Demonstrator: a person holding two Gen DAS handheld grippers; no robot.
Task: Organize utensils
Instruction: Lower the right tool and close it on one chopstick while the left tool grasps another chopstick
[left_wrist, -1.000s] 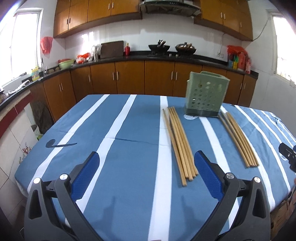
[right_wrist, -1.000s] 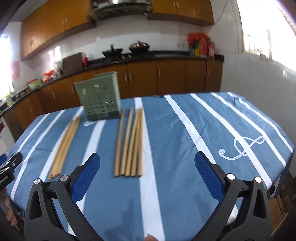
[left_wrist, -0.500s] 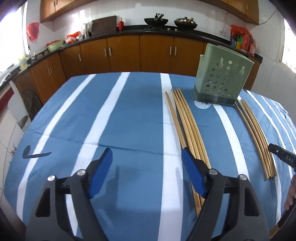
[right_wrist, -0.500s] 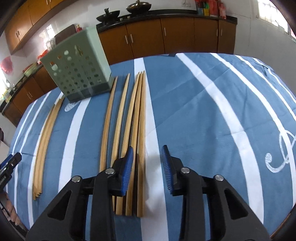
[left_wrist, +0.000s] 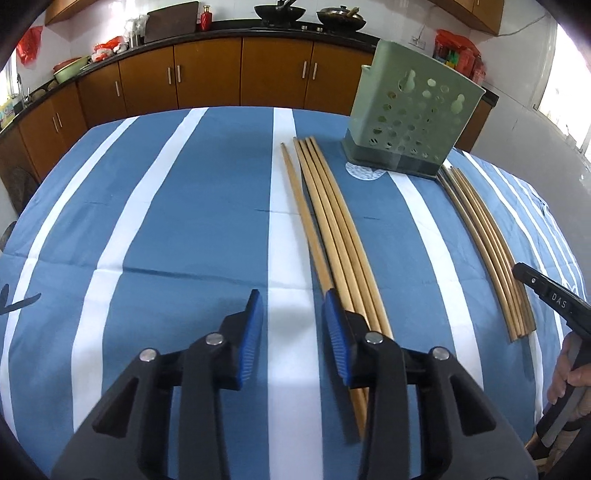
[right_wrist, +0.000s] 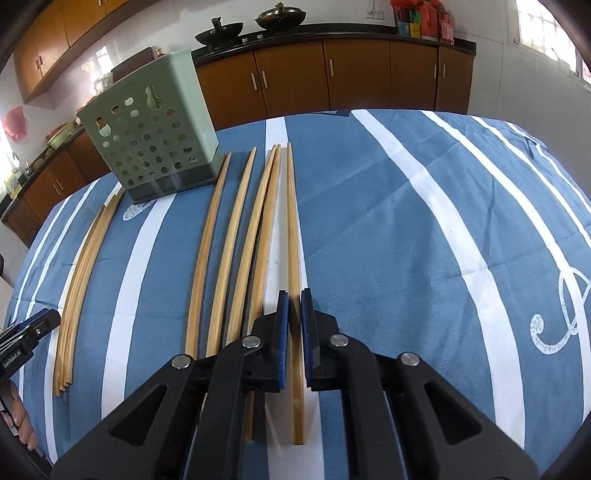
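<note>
Both grippers lowered toward chopsticks, right gripper (right_wrist: 291, 306) jaws clamped on rightmost chopstick (right_wrist: 291, 221), left gripper (left_wrist: 291, 314) jaws closing, empty.

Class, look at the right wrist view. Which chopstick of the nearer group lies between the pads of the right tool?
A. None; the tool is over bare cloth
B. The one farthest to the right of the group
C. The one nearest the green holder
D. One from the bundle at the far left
B: the right tool has its blue pads closed on the rightmost chopstick, away from the green utensil holder.
</note>
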